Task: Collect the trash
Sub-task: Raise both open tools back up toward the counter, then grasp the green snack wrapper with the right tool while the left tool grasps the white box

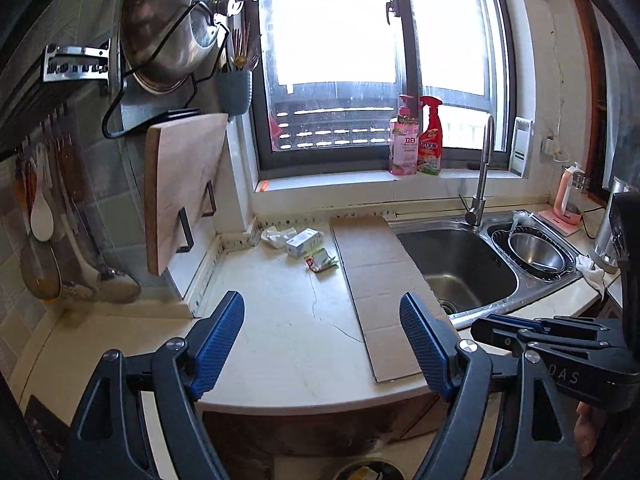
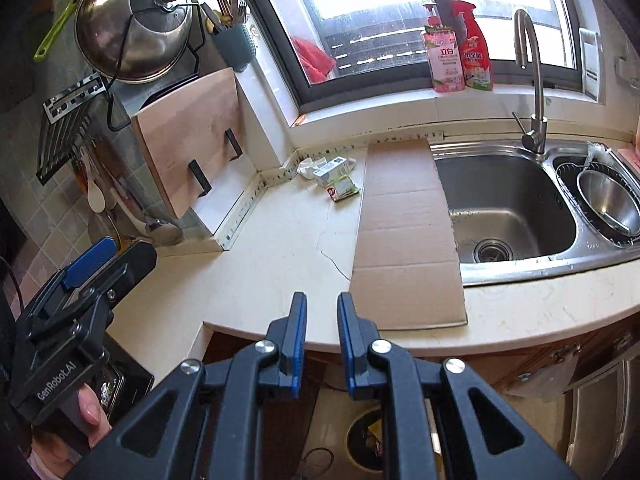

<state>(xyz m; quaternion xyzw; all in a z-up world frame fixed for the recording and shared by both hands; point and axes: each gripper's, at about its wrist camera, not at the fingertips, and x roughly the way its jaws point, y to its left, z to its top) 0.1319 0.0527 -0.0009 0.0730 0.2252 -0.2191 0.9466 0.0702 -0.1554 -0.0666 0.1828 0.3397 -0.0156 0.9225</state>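
Note:
A small heap of trash lies at the back corner of the cream counter: a crumpled white tissue (image 1: 275, 236) (image 2: 306, 168), a small white box (image 1: 304, 241) (image 2: 330, 169) and a red-and-green wrapper (image 1: 320, 261) (image 2: 342, 190). Beside it, a flat cardboard sheet (image 1: 372, 280) (image 2: 404, 232) runs along the sink's left edge. My left gripper (image 1: 320, 296) (image 2: 116, 254) hovers over the counter's front edge, open wide and empty. My right gripper (image 2: 322, 298) (image 1: 480, 325) is level with it on the right, its pads a narrow gap apart with nothing between. Both are well short of the trash.
A steel sink (image 2: 508, 216) with a faucet (image 2: 534, 80) and a steel bowl (image 2: 608, 200) lies to the right. A cutting board (image 2: 188, 136) and pot lid (image 2: 132, 28) hang on the left. Two bottles (image 1: 416, 140) stand on the sill. A bin (image 2: 366, 436) stands on the floor below.

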